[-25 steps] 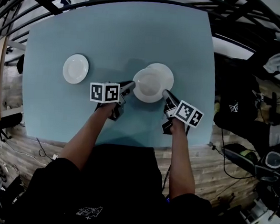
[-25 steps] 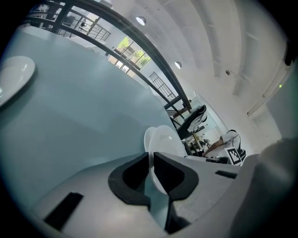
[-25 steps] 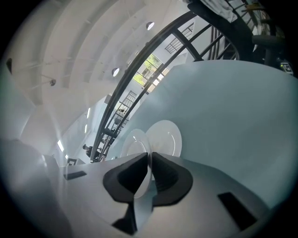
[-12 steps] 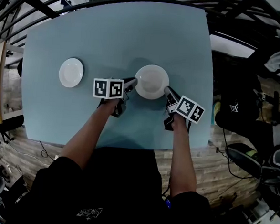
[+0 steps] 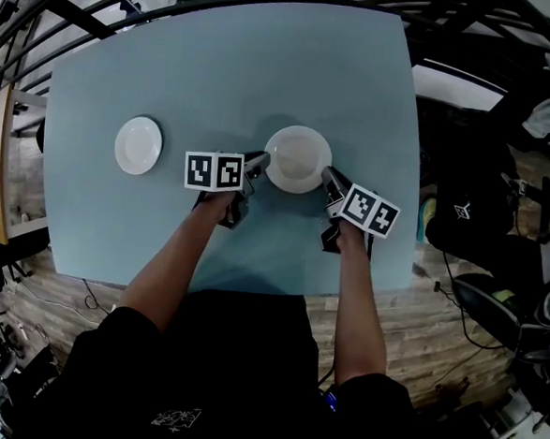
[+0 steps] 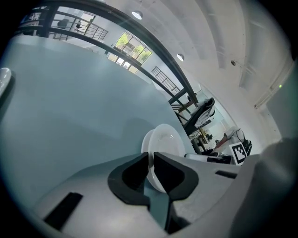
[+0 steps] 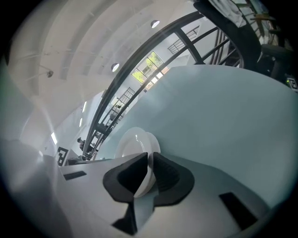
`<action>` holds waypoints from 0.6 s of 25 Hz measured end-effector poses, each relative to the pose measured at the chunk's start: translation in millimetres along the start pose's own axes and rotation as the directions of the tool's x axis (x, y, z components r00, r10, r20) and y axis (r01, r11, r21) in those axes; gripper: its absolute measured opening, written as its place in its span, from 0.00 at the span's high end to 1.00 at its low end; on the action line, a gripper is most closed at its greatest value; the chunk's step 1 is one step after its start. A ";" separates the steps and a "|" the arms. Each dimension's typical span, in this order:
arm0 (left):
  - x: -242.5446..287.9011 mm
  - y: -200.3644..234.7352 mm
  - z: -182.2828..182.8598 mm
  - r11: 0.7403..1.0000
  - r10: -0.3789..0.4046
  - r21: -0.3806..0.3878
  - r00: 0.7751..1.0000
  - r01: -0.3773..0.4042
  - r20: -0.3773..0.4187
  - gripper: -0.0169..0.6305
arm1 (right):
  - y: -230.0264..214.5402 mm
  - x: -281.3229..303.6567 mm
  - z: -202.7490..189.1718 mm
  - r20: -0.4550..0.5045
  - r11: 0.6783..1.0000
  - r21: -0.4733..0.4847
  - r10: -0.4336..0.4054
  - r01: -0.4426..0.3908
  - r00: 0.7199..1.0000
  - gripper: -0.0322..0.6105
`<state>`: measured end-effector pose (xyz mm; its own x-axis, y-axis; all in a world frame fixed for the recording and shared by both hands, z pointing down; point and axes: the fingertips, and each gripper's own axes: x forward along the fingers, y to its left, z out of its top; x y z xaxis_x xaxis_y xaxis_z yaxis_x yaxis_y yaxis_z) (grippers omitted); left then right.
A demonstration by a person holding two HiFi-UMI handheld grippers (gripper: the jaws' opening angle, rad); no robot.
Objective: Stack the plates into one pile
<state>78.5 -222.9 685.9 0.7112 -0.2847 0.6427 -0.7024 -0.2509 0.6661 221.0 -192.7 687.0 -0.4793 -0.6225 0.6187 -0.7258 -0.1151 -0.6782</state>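
A white plate [image 5: 298, 157] sits in the middle of the blue-green table [image 5: 220, 60], right over a second white plate whose rim [image 6: 145, 145] peeks out beneath it. My left gripper [image 5: 258, 162] is shut on the top plate's left rim. My right gripper [image 5: 327, 177] is shut on its right rim. In the left gripper view the jaws [image 6: 150, 160] pinch the plate's thin edge [image 6: 164, 139]. The right gripper view shows the same grip [image 7: 150, 162] on the plate [image 7: 135, 144]. A smaller white plate [image 5: 137, 145] lies alone at the table's left.
Black metal rails [image 5: 83, 13] run past the table's far and left sides. A dark seat and bags [image 5: 468, 213] stand off the right edge. A wooden floor [image 5: 438, 310] shows beyond the near edge. The person's arms reach in from the near side.
Both grippers carried the held plate away from the person until it came over the second plate and hid it. It has barely moved over the last half second.
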 end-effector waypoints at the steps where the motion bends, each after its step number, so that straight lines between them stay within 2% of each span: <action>1: 0.6 0.1 -0.6 1.000 0.004 0.006 1.000 -0.004 -0.006 0.91 | -0.2 0.4 -0.3 -0.005 1.000 -0.018 -0.008 0.008 1.000 0.90; 6: 6.0 2.8 -9.6 0.999 0.023 0.036 0.999 -0.022 -0.049 0.91 | -3.9 0.9 -2.4 -0.013 0.997 -0.067 -0.037 0.036 0.999 0.90; 12: 6.3 4.6 -6.9 0.999 0.028 0.045 0.999 -0.026 -0.042 0.84 | -6.3 -0.8 -0.6 -0.008 0.987 -0.138 -0.087 0.085 0.996 0.90; 15: 2.6 3.6 -4.6 0.999 0.014 0.038 0.999 -0.013 -0.033 0.83 | -4.7 -5.2 3.1 0.019 0.990 -0.120 -0.074 0.075 0.997 0.89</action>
<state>77.9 -220.3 691.7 0.7017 -0.2580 0.6641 -0.7121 -0.2824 0.6428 228.4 -191.3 685.7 -0.4152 -0.6267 0.6594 -0.8140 -0.0676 -0.5769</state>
